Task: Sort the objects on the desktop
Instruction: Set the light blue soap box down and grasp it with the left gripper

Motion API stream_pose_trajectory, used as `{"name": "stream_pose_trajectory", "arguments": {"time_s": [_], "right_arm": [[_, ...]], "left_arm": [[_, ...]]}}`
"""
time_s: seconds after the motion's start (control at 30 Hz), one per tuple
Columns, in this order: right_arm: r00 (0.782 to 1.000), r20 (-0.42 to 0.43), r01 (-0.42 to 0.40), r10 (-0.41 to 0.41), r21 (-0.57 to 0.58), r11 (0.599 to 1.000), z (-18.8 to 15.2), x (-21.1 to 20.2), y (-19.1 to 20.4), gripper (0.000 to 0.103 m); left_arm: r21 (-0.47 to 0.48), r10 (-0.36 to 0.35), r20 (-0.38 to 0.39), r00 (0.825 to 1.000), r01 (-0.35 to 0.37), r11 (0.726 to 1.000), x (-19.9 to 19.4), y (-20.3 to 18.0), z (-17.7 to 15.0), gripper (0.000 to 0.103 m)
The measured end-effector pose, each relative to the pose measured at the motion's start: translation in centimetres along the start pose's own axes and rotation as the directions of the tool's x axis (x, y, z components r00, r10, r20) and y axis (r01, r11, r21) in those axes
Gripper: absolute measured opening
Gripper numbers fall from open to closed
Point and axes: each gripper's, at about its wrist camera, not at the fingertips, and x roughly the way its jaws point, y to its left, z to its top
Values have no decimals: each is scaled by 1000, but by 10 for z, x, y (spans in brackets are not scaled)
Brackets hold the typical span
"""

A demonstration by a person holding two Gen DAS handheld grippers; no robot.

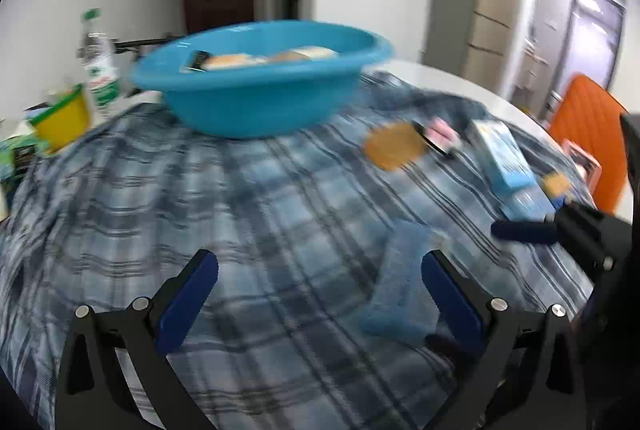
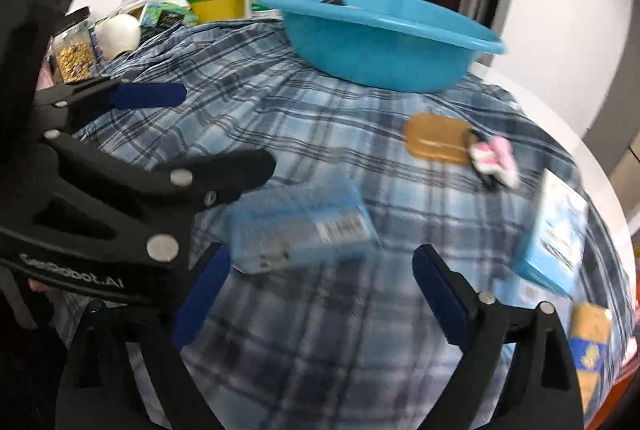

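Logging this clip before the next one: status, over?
Left gripper open, empty. Right gripper open, empty, facing blue packet on plaid cloth. Blue basin already holds items. Left gripper crowds packet's left side.

Both wrist views low over plaid cloth (image 1: 240, 190), facing blue basin (image 1: 260, 86); right view nearer table's right side.

Left gripper (image 1: 320, 294) spread wide, holding nothing, above the plaid cloth (image 1: 240, 198) | right gripper (image 2: 320, 286) likewise agape and empty, just right of the left gripper
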Motion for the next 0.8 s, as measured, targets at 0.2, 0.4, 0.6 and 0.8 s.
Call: {"name": "stream_pose_trajectory", "arguments": {"time_s": [0.2, 0.4, 0.6, 0.8], "right_arm": [[995, -14, 98, -97, 103, 990, -24, -22, -38, 93], [988, 5, 154, -157, 170, 973, -30, -36, -65, 93], [984, 0, 170, -176, 249, 953, -37, -32, -85, 93], [979, 18, 178, -201, 390, 903, -48, -27, -113, 93]], "left_arm": [[53, -87, -102, 991, 92, 994, 22, -24, -3, 103], [88, -81, -117, 990, 92, 992, 31, -42, 0, 103], [56, -73, -127, 989, 80, 995, 40, -38, -2, 67], [-3, -78, -123, 989, 78, 997, 39, -23, -1, 41]]}}
